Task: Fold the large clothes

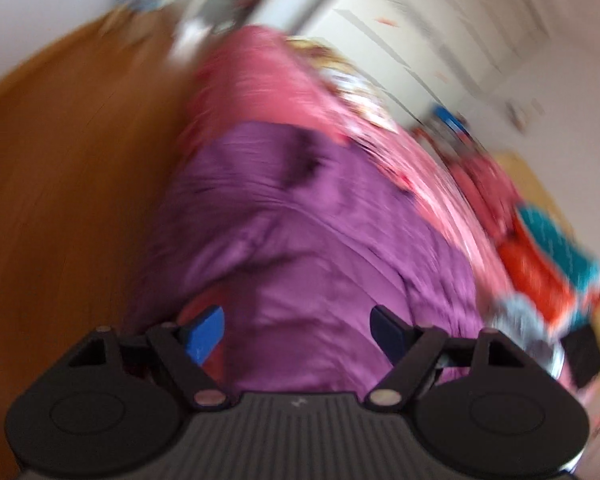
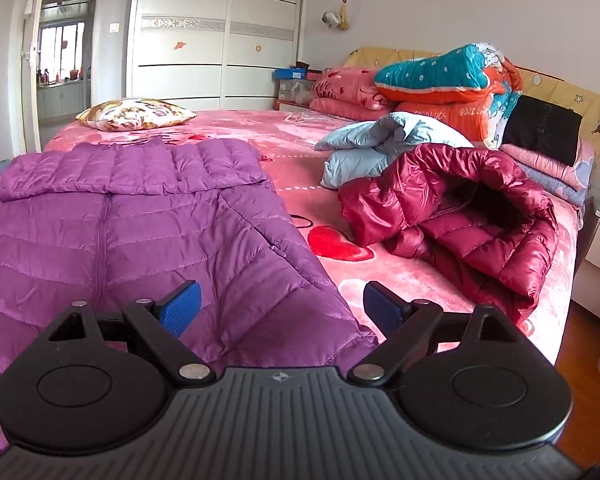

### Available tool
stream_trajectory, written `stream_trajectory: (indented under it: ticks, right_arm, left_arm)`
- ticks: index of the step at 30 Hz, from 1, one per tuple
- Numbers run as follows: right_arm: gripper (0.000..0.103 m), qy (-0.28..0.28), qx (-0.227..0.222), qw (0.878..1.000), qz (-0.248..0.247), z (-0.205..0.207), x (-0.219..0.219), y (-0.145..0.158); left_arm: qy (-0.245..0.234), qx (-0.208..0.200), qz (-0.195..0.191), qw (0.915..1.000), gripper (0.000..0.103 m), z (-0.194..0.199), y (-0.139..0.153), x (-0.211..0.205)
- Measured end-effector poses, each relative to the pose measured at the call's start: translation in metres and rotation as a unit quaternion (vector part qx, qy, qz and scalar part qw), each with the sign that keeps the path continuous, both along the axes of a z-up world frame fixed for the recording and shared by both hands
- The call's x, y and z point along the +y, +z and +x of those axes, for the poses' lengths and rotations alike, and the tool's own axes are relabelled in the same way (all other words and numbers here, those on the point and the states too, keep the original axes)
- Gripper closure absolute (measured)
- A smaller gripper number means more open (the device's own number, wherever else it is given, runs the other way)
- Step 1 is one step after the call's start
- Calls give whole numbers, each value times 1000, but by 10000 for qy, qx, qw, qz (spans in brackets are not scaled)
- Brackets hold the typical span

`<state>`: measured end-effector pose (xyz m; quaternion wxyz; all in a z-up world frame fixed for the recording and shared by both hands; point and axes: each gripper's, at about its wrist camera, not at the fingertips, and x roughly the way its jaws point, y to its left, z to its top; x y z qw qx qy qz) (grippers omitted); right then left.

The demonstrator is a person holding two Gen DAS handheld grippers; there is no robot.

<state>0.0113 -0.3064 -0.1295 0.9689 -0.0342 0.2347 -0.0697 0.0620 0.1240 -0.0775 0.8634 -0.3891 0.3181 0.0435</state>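
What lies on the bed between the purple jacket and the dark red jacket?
Only bare pink bedspread with a red heart print separates the purple jacket from the dark red jacket, in the right wrist view.

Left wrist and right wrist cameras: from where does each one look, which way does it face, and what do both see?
Left wrist: on the left claw, tilted over the purple jacket at the bed's edge; blurred; open blue fingers show.
Right wrist: on the right claw, level, facing across the bed toward the wardrobe; open fingers show.
Shared: purple jacket, pink bed, orange-teal quilt.
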Motion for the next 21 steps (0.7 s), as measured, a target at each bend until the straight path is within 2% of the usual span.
stream_trajectory:
  ticks: [2, 5, 8, 10, 15, 18, 21]
  right_arm:
    - [0, -33, 57, 10000, 25, 1, -1, -1]
    - [0, -63, 79, 9999, 136, 3, -2, -1]
    - [0, -64, 125, 9998, 172, 8, -2, -4]
    - [0, -29, 182, 9997, 167, 12, 0, -6]
    - [0, 121, 342, 9993, 32, 22, 6, -14]
    - [0, 161, 361, 9992, 40, 27, 7, -16]
    - [0, 150, 361, 9992, 100, 31, 5, -17]
  left_arm:
    - [279, 243, -736, 9966, 20, 4, -21, 24]
    - [597, 537, -1773, 9809, 19, 11, -59, 50]
    - [909, 737, -2849, 9514, 19, 15, -101, 66]
    - [1161, 781, -3390, 9303, 19, 15, -127, 71]
    - [1306, 771, -4214, 8941, 19, 35, -169, 69]
    - [1574, 664, -4413, 8809, 17, 42, -185, 76]
    - [1738, 663, -4754, 8599, 14, 48, -205, 78]
